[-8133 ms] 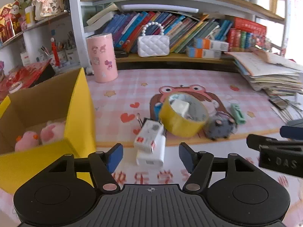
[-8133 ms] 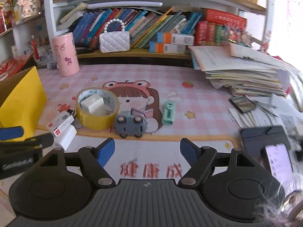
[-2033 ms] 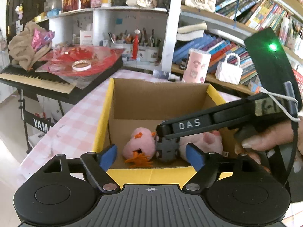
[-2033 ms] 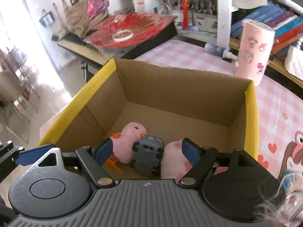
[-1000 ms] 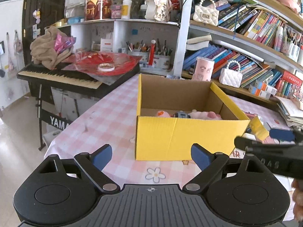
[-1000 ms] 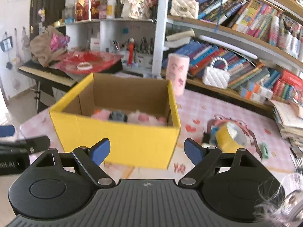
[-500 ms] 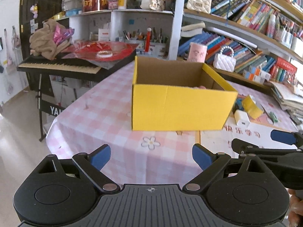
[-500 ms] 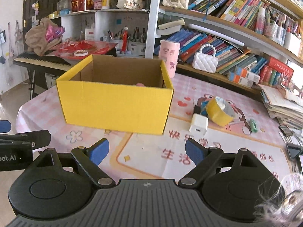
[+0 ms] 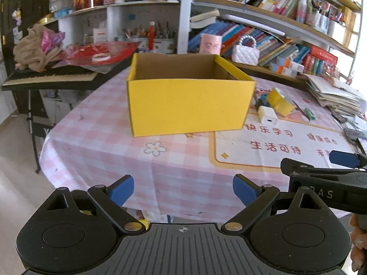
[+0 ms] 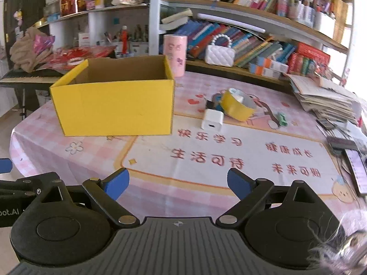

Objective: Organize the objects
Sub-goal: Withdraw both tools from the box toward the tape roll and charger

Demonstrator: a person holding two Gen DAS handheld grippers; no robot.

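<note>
A yellow cardboard box (image 9: 188, 105) (image 10: 114, 105) stands on the pink checked tablecloth; its inside is hidden from this low angle. To its right lie a white charger (image 9: 267, 115) (image 10: 212, 119), a yellow tape roll (image 9: 280, 102) (image 10: 237, 105) and a small green item (image 10: 281, 118). My left gripper (image 9: 183, 189) is open and empty, well back from the table's near edge. My right gripper (image 10: 177, 183) is open and empty over the near edge; it also shows in the left wrist view (image 9: 321, 176).
Shelves of books, a pink canister (image 10: 174, 55) and a white quilted purse (image 10: 219, 56) line the back. A paper stack (image 10: 325, 100) and a phone (image 10: 355, 169) lie at the right. A keyboard (image 9: 50, 78) stands left of the table.
Both grippers have drawn back and lower from the box, which a second ago was seen closer with toys showing inside. Both stay open.
</note>
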